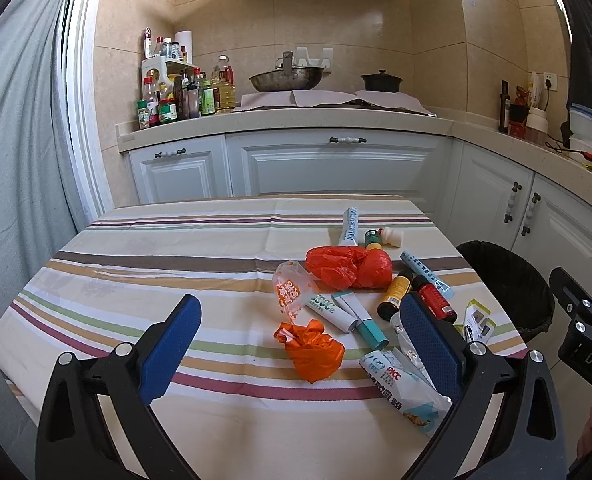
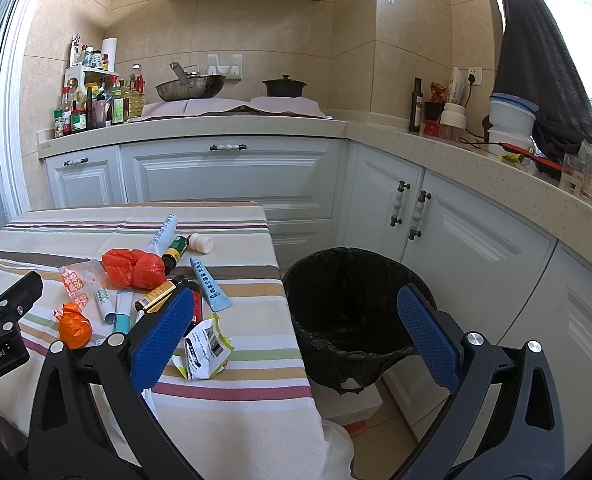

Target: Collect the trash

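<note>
the left gripper (image 1: 300,344) hangs wide apart and empty above the near part of a striped tablecloth (image 1: 143,276), its blue pads (image 1: 171,344) framing a small knotted orange bag (image 1: 314,350) that lies on the cloth between them without touching either. just beside the right pad lies a white and blue printed wrapper (image 1: 400,388). beyond the orange bag lie two white tubes with teal ends (image 1: 350,314), a clear bag with orange print (image 1: 291,292) and a larger red bag (image 1: 350,266). to the right of these rest an amber bottle with a yellow label (image 1: 394,294) and a dark bottle with a red label (image 1: 434,298), both on their sides, then a pale blue tube (image 1: 426,274). farther back lie a long white tube (image 1: 350,226), a small green bottle (image 1: 372,239) and a white bottle (image 1: 392,237).

the right gripper (image 2: 296,336) is likewise spread and holds nothing; it hovers over the table's right edge, its left pad above the cloth and its right pad in front of a black-lined bin (image 2: 352,312) that stands on the floor just beside the table. a torn white and green packet (image 2: 205,350) lies on the cloth near the left pad. white cabinets (image 2: 231,176) and a beige counter (image 2: 199,126) with a wok (image 2: 189,87) and a black pot (image 2: 283,86) fill the background.
</note>
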